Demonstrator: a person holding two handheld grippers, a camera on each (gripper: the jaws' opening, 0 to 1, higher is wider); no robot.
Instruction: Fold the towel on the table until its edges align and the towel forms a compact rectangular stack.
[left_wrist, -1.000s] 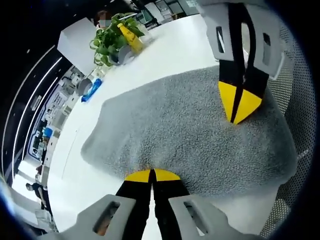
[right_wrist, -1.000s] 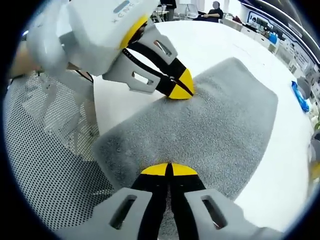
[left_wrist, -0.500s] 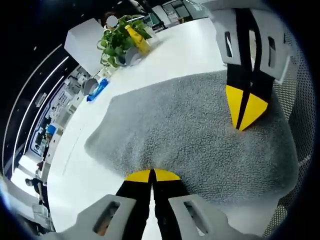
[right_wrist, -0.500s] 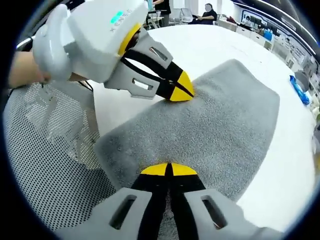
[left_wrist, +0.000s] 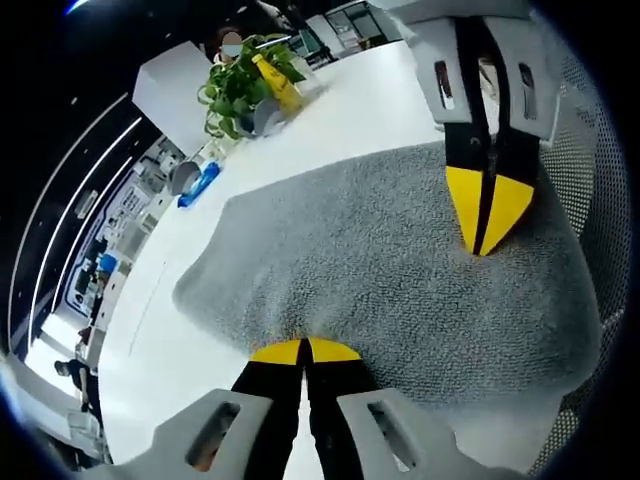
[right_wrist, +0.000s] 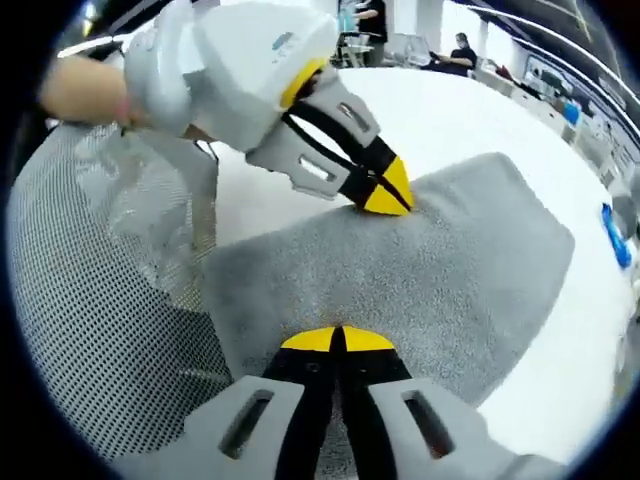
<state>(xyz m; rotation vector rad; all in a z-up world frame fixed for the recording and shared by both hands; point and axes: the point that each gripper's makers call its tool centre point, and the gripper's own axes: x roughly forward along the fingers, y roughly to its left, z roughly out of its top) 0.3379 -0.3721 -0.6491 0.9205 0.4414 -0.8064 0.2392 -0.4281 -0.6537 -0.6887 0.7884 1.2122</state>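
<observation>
Grey towel (left_wrist: 380, 270) lying flat on the white bench (left_wrist: 180, 330), long axis running away from the left tool (left_wrist: 303, 350). Both tools closed (yellow tips together), left and right tool (right_wrist: 336, 340) each pinching a near edge of the towel

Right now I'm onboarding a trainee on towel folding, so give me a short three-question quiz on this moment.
1. True or false: the left gripper and the right gripper each have their fingers shut on the near edge of the grey towel.
2. Multiple choice: what stands at the far end of the white table in the left gripper view? A) a potted green plant B) a stack of plates C) a red kettle
3. Fill in: the small object lying on the table near the plant is coloured ____.

Key: 1 true. 2 A. 3 blue: the blue object.
</observation>
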